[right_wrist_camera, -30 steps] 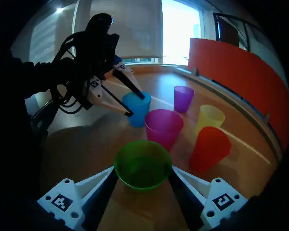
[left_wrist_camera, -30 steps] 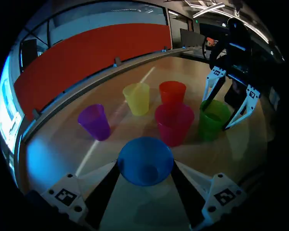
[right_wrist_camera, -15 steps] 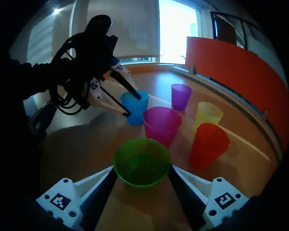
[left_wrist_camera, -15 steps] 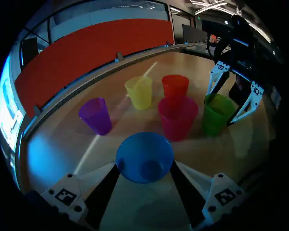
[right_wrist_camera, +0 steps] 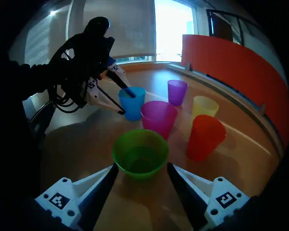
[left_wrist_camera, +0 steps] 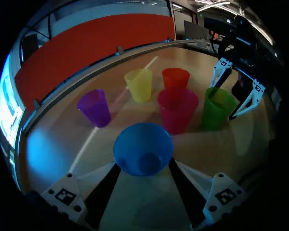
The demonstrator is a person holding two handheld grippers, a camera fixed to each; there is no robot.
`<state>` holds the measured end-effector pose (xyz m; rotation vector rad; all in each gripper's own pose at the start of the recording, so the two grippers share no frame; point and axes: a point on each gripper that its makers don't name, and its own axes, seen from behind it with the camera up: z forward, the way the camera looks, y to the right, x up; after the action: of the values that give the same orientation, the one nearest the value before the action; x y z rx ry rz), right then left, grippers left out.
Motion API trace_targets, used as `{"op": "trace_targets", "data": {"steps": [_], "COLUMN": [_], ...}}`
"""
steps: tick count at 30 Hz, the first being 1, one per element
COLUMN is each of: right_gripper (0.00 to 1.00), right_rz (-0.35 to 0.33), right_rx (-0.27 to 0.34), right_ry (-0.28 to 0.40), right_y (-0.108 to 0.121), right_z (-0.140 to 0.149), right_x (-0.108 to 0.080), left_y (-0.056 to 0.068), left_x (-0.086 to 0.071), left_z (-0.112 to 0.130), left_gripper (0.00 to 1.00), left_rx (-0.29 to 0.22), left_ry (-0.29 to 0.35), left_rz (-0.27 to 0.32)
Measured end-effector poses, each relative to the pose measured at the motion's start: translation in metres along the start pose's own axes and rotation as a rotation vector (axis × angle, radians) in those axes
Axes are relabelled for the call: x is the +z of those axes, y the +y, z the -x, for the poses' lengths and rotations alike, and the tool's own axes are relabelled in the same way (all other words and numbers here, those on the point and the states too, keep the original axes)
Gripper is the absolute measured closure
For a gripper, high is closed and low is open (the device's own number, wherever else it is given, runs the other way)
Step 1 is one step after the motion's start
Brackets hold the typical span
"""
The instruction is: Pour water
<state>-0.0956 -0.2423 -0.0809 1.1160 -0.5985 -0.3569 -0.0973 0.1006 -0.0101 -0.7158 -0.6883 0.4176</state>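
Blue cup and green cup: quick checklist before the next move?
1. Left gripper shut on blue cup: ok.
2. Right gripper shut on green cup: ok.
3. Both held cups upright: ok.
4. Water in either cup: cannot tell.
5. Clear path between the two held cups: not ok, pink cup stands between them.

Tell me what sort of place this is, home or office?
Probably an office or meeting room rather than a home: a long wooden table with a red partition along its far edge, strip lights on the ceiling, and a large bright window.
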Motion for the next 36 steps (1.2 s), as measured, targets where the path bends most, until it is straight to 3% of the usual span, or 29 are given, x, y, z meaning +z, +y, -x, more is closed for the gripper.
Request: {"op": "trace_targets", "data": {"steps": [12,27,36], "right_gripper": [0.02,0.02,0.02], "right_rz": [0.033,0.091,0.127], "right_rx": [0.021,0.020,0.023], "right_ry": [-0.002,0.012,0.019], "right_y": [0.000,0.000,0.001], "right_z": [0.015,0.015,0.012], "right_x": [-0.023,-0.062,-0.076], "left_y": [-0.006,-0.008,-0.011], "left_x": [-0.020,-0.053,-0.064], "left_z": [0.018,0.030,0.032], "left_gripper": [0.10,0.10,0.10], "left_rx": [-0.007,-0.025,-0.035], "left_ry": [-0.024,-0.027,-0.029], "left_rz": [-0.036,-0.089,-0.111]}}
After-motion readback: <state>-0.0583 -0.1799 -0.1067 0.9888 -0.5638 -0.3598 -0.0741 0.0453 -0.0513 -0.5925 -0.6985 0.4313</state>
